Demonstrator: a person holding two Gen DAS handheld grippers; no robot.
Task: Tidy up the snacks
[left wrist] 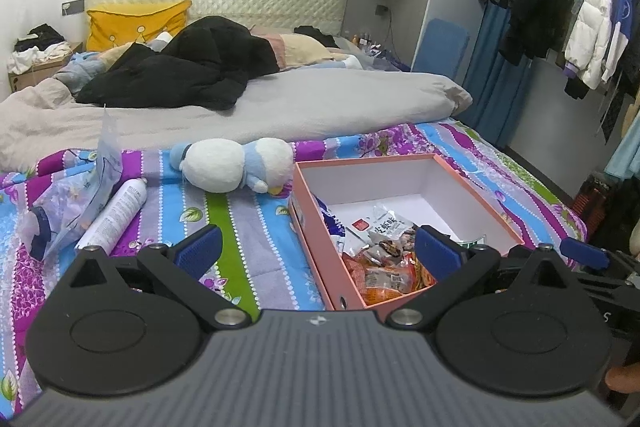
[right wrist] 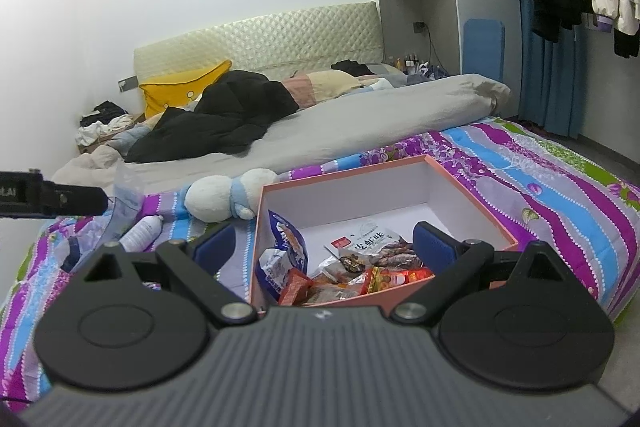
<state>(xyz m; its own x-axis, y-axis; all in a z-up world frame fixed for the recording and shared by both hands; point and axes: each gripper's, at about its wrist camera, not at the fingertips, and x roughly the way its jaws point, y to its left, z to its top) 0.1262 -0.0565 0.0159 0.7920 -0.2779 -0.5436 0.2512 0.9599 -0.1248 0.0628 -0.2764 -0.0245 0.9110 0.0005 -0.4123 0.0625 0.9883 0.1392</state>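
Note:
A pink cardboard box (left wrist: 368, 159) (right wrist: 344, 174) with a white inside lies open on the striped floral bedsheet. Several snack packets (left wrist: 384, 267) (right wrist: 348, 271) are piled in its near end, with a blue bag (right wrist: 286, 247) leaning on its left wall. My left gripper (left wrist: 318, 253) stands open over the box's near left corner, nothing between its blue pads (left wrist: 200, 251). My right gripper (right wrist: 324, 245) is also open and holds nothing, hovering at the box's near edge. Its tip shows at the right of the left wrist view (left wrist: 584, 253).
A white and blue plush toy (left wrist: 236, 165) (right wrist: 224, 197) lies just left of the box. Further left are a white spray bottle (left wrist: 116, 215) and a clear plastic bag (left wrist: 80, 195). A grey duvet (left wrist: 320, 103) and black jacket (left wrist: 192, 67) lie behind. Clothes (left wrist: 592, 27) hang at the right.

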